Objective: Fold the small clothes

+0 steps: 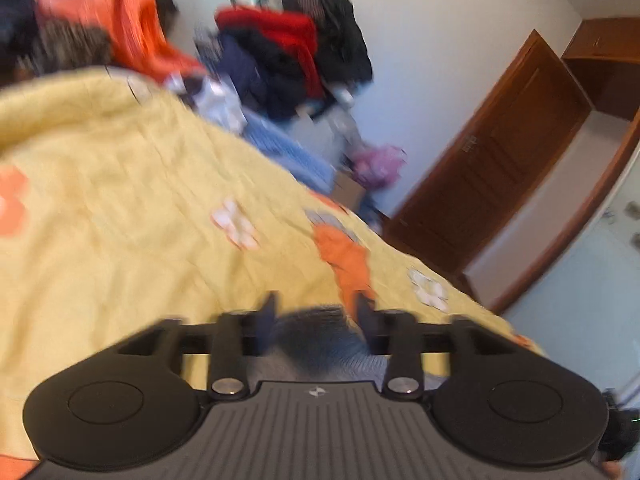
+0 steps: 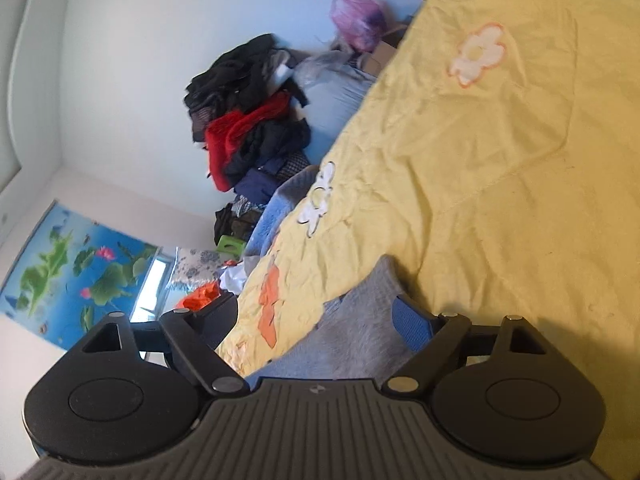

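A bed covered by a yellow quilt (image 2: pixel 500 160) printed with white and orange flowers is filling most of both views, its far edge running past a heap of dark and red clothes (image 2: pixel 248 120) piled against the pale wall. A brown wooden door (image 1: pixel 492 160) is standing beyond the bed's corner in the left view. The task's thing, a small grey garment (image 2: pixel 352 332) of soft knit-looking cloth with a bluish band along its near side, is lying flat on the quilt close to the bed's near edge, its upper corner pointing up the bed. The right hand-held gripper (image 2: pixel 316 316) is standing released, its jaws spread wide over the garment with the blue pad (image 2: pixel 412 320) clear of the cloth. The left hand-held gripper (image 1: pixel 316 320) is likewise released, jaws apart, with a blurred grey patch of the garment (image 1: pixel 320 344) lying between them.
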{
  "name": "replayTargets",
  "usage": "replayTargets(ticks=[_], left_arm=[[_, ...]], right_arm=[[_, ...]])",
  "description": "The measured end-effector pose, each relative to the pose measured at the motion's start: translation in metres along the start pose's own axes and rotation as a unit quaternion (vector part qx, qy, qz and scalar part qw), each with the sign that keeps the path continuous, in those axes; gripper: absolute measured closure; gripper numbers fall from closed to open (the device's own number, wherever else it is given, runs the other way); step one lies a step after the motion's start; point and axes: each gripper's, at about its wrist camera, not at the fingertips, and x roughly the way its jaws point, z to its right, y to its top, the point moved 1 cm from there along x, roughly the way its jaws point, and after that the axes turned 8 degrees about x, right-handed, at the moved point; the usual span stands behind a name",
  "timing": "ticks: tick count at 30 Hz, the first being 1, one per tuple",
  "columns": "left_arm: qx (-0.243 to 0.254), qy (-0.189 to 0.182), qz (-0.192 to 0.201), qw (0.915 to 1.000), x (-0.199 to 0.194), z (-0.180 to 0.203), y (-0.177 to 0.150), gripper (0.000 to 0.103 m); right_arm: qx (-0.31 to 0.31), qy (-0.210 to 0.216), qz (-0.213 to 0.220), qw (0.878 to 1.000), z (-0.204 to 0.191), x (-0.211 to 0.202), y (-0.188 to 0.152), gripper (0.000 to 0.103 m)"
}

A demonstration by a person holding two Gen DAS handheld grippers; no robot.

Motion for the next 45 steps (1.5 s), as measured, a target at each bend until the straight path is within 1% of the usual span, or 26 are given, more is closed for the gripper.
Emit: replayTargets(ticks=[1, 2, 3, 5, 8, 11, 13, 15, 16, 17, 18, 20, 23, 25, 28, 29, 30, 32, 33, 35, 36, 37, 38, 39, 41, 45], left_arm=[[0.018, 0.019, 0.017, 0.9995, -0.013, 0.004, -0.001, 0.010], [0.039, 0.028, 0.032, 0.9983, -0.024, 0.008, -0.005, 0.005], [0.066, 0.033, 0.037, 0.9966, -0.033, 0.013, -0.009, 0.005], [0.105, 0.043, 0.016, 0.9934, -0.046, 0.020, -0.022, 0.005], [0.116, 0.052, -0.036, 0.9913, -0.060, 0.016, -0.053, 0.005], [0.081, 0.033, -0.059, 0.9944, -0.082, 0.003, -0.085, 0.005], [0.045, 0.019, -0.065, 0.9967, -0.102, -0.004, -0.103, 0.005], [-0.019, -0.006, -0.076, 0.9969, -0.116, -0.016, -0.118, 0.005], [-0.061, -0.021, -0.079, 0.9948, -0.123, -0.023, -0.125, 0.005], [-0.108, -0.041, -0.079, 0.9901, -0.128, -0.030, -0.132, 0.005], [-0.154, -0.066, -0.080, 0.9825, -0.131, -0.036, -0.139, 0.005], [-0.233, -0.115, -0.081, 0.9623, -0.134, -0.043, -0.154, 0.005], [-0.249, -0.125, -0.072, 0.9577, -0.134, -0.035, -0.159, 0.005], [-0.237, -0.118, -0.063, 0.9622, -0.126, -0.029, -0.155, 0.005], [-0.232, -0.093, -0.047, 0.9671, -0.110, -0.024, -0.148, 0.006], [-0.230, -0.084, -0.036, 0.9689, -0.104, -0.022, -0.145, 0.010], [-0.225, -0.072, -0.026, 0.9713, -0.100, -0.021, -0.145, 0.028], [-0.223, -0.055, -0.035, 0.9725, -0.091, -0.021, -0.146, 0.048], [-0.230, -0.055, -0.036, 0.9709, -0.087, -0.022, -0.149, 0.053], [-0.228, -0.051, -0.027, 0.9720, -0.088, -0.021, -0.152, 0.055], [-0.226, -0.050, -0.026, 0.9726, -0.089, -0.021, -0.152, 0.057], [-0.226, -0.046, -0.026, 0.9728, -0.089, -0.021, -0.153, 0.060], [-0.225, -0.041, -0.029, 0.9732, -0.088, -0.022, -0.153, 0.073], [-0.223, -0.033, -0.034, 0.9735, -0.087, -0.023, -0.152, 0.084], [-0.222, -0.029, -0.036, 0.9739, -0.088, -0.025, -0.153, 0.093], [-0.203, -0.033, -0.029, 0.9781, -0.097, -0.018, -0.145, 0.096]], right_arm=[[-0.015, -0.005, -0.002, 1.000, -0.006, -0.003, -0.005, 0.017], [-0.032, -0.010, -0.004, 0.999, -0.013, -0.009, -0.009, 0.017], [-0.053, -0.020, -0.007, 0.998, -0.020, -0.013, -0.015, 0.017], [-0.110, -0.052, -0.013, 0.992, -0.031, -0.023, -0.031, 0.017], [-0.183, -0.095, -0.017, 0.978, -0.035, -0.044, -0.061, 0.017], [-0.205, -0.118, -0.031, 0.971, -0.022, -0.070, -0.090, 0.017], [-0.196, -0.123, -0.045, 0.972, -0.008, -0.093, -0.106, 0.017], [-0.174, -0.126, -0.060, 0.975, 0.006, -0.113, -0.122, 0.017], [-0.159, -0.118, -0.061, 0.978, 0.011, -0.120, -0.128, 0.017], [-0.138, -0.100, -0.060, 0.983, 0.018, -0.128, -0.134, 0.017], [-0.120, -0.084, -0.060, 0.987, 0.021, -0.136, -0.140, 0.017], [-0.081, -0.063, -0.064, 0.993, 0.024, -0.141, -0.148, 0.017], [-0.052, -0.042, -0.075, 0.995, 0.020, -0.134, -0.157, 0.017], [-0.048, -0.041, -0.078, 0.995, 0.015, -0.121, -0.160, 0.017], [-0.045, -0.051, -0.050, 0.996, 0.009, -0.099, -0.158, 0.017], [-0.043, -0.052, -0.037, 0.997, 0.007, -0.092, -0.157, 0.017], [-0.043, -0.052, -0.024, 0.997, 0.006, -0.085, -0.156, 0.019], [-0.049, -0.061, -0.002, 0.997, 0.004, -0.073, -0.156, 0.024], [-0.055, -0.065, 0.001, 0.996, 0.003, -0.068, -0.157, 0.025], [-0.064, -0.071, -0.001, 0.995, 0.004, -0.061, -0.161, 0.036], [-0.065, -0.076, -0.004, 0.995, 0.007, -0.058, -0.162, 0.051], [-0.064, -0.083, -0.008, 0.994, 0.011, -0.054, -0.163, 0.070], [-0.057, -0.089, -0.012, 0.994, 0.017, -0.052, -0.163, 0.081], [-0.043, -0.083, -0.013, 0.996, 0.023, -0.052, -0.162, 0.086], [-0.025, -0.071, -0.013, 0.997, 0.027, -0.056, -0.160, 0.086], [-0.028, -0.068, -0.018, 0.997, 0.022, -0.059, -0.162, 0.085]])
